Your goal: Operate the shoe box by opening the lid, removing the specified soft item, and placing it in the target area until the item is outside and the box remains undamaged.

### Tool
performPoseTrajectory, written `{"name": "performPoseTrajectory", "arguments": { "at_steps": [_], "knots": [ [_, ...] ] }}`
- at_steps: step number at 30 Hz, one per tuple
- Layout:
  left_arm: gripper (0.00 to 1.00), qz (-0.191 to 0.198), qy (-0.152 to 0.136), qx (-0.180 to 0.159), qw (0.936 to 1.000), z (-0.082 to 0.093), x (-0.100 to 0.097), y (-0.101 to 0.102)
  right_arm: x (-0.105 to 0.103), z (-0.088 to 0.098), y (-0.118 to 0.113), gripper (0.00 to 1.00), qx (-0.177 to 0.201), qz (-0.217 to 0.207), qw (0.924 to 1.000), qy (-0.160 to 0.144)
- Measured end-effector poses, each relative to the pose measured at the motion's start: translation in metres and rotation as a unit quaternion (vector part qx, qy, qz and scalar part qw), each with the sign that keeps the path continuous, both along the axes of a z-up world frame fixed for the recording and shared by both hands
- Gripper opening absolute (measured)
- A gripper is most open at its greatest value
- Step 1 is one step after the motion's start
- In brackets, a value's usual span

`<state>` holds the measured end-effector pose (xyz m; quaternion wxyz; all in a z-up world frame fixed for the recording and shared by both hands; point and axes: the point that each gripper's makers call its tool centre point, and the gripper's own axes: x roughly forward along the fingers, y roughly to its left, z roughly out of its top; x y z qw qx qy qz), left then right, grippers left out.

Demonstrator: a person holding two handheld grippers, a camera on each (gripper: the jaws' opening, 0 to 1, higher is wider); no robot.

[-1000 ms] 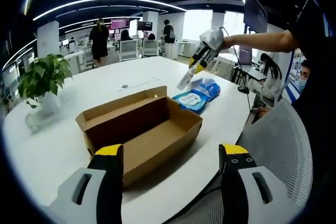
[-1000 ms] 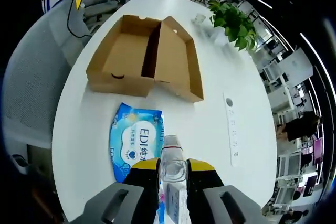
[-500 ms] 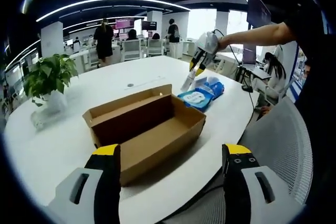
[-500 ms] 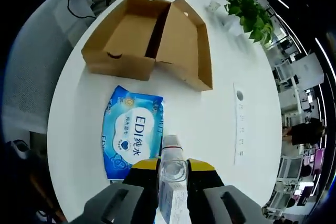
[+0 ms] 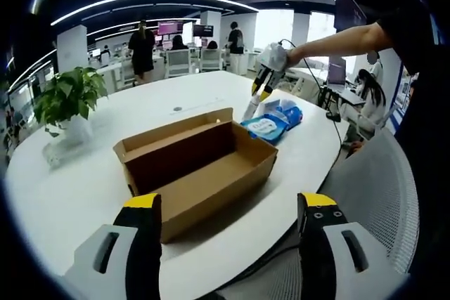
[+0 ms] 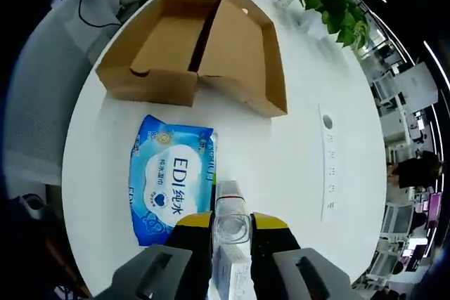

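An open brown cardboard shoe box [image 5: 200,166] lies on the white table [image 5: 84,194], its inside bare. My left gripper [image 5: 230,205] is open, hanging over the table's near edge in front of the box. To the box's right my right gripper [image 5: 265,79] hangs over a blue wet-wipes pack [image 5: 266,127]. In the right gripper view the right gripper [image 6: 230,221] is shut on a clear, white-tipped item [image 6: 229,205]. It is above the table, just right of the blue pack [image 6: 171,186]. The shoe box [image 6: 197,50] lies beyond, lid folded open.
A second blue pack [image 5: 287,113] lies behind the first. A potted plant [image 5: 65,103] stands at the table's left side. A white strip with a round socket [image 6: 326,166] is set in the tabletop. A grey mesh chair [image 5: 376,194] stands at the near right. People stand far back.
Both views have shifted a little with the hands. My right gripper still holds the clear item over the blue pack. The box and the packs lie as before.
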<state>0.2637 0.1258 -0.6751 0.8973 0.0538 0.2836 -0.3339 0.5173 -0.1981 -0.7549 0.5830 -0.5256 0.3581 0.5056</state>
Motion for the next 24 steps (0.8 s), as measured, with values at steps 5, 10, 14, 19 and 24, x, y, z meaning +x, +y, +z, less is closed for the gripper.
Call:
{"name": "performPoseTrajectory", "arguments": {
  "at_steps": [5,10,14,19,24],
  "knots": [
    [0.81,0.002,0.005,0.002,1.0,-0.004,-0.001,0.002,0.005,-0.003,0.001,0.15,-0.008,-0.001,1.0,0.0],
    [0.81,0.007,0.008,0.001,0.9999,-0.006,0.0,0.005,0.008,-0.003,0.004,0.15,-0.007,-0.006,1.0,0.005],
    [0.81,0.008,0.012,0.002,0.9999,-0.01,0.0,0.006,0.008,-0.004,0.002,0.15,-0.014,-0.003,0.9998,0.016],
    [0.8,0.01,0.014,0.001,0.9999,-0.012,0.0,0.006,0.008,-0.004,-0.001,0.15,-0.025,0.0,0.9993,0.029],
    [0.8,0.01,0.015,0.001,0.9998,-0.012,0.001,0.006,0.01,-0.003,0.0,0.15,-0.033,0.004,0.9986,0.042]
  ]
}}
